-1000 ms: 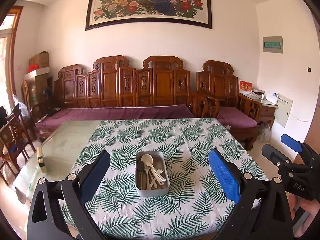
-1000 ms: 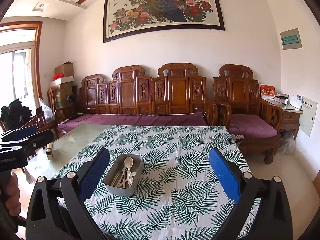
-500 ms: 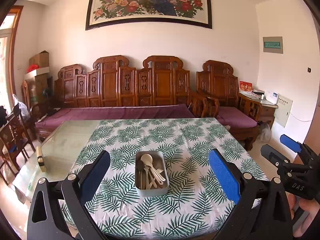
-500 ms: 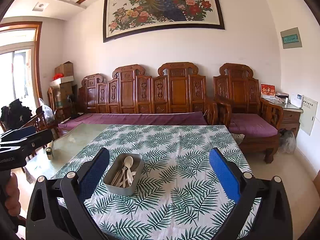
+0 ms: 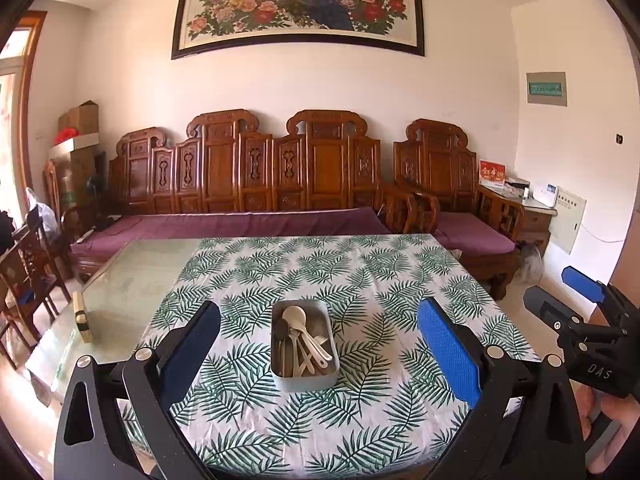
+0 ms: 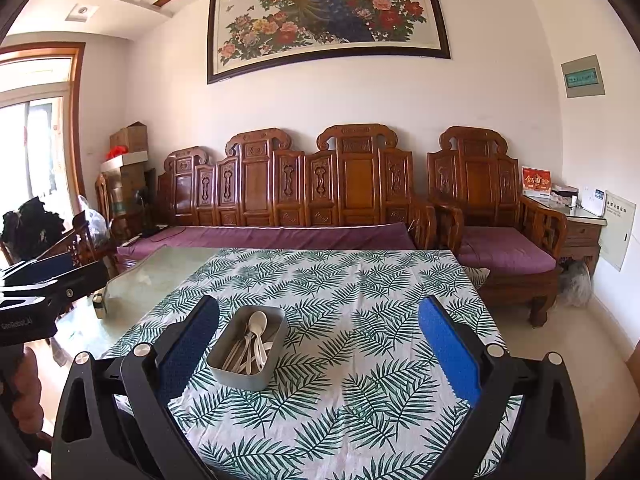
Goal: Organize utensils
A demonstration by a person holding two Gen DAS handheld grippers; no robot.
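While both tongs gape, tray (image 5: 305,372) sits mid-tablecloth (image 5: 384,280).

A peacock painting (image 5: 298,6) hangs above a carved wooden sofa (image 5: 256,184) behind the leaf-print tablecloth (image 5: 320,276).

In the metal tray (image 5: 305,376) the overlapping utensils (image 5: 302,340) hide each other's handles, so no count is possible.
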